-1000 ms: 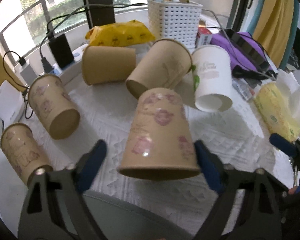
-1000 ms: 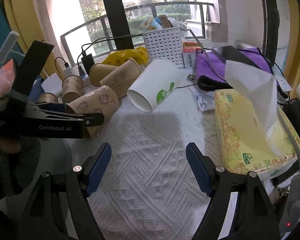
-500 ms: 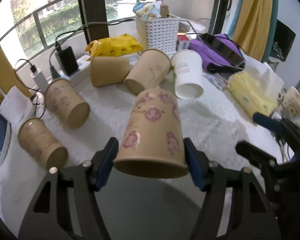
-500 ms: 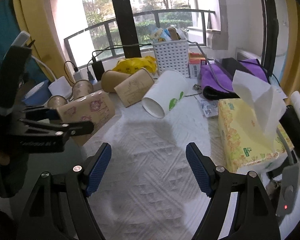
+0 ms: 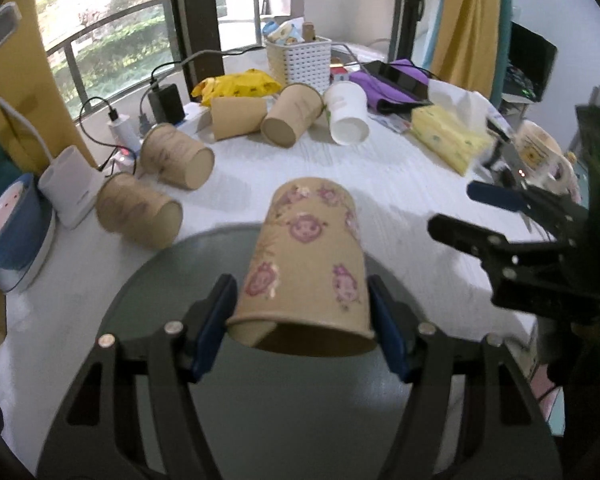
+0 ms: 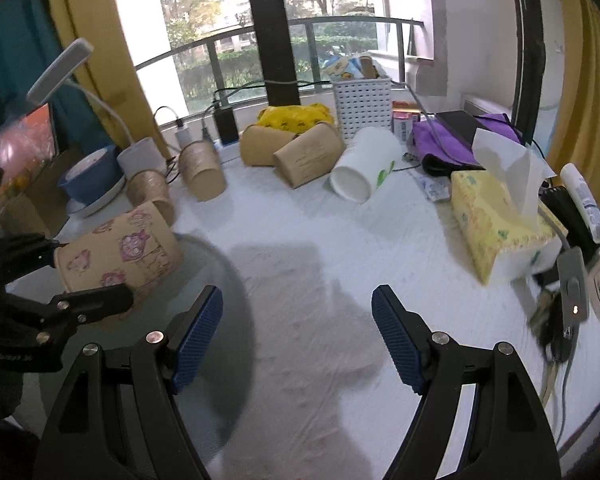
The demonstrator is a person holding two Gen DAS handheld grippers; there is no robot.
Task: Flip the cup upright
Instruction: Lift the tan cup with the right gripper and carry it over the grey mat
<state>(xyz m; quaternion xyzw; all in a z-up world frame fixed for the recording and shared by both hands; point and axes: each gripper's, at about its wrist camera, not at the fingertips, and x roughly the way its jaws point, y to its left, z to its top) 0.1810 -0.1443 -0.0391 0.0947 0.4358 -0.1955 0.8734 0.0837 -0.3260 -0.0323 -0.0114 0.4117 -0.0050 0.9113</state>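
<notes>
Left wrist — left gripper (image 5: pixel 302 330) clamps floral cup (image 5: pixel 310 264), tilted

White perforated basket (image 6: pixel 362 106) sitting upper centre, yellow bag (image 6: pixel 294 114) lying just left. Tissue box (image 6: pixel 496 220) resting right of frame on bench (image 6: pixel 320 248). Blue bowl (image 6: pixel 88 176) sitting left, lamp (image 6: pixel 62 68) arching above.

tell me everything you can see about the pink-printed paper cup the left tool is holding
The pink-printed cup is tan paper, by its look, with pink cartoon faces and a rolled rim. The left tool is shut on it, blue pads pressing opposite sides near the rim. It is held off the surface, on its side, mouth toward the tool and closed base pointing away, above a dark round mat. In the right wrist view it touches nothing else.
</notes>
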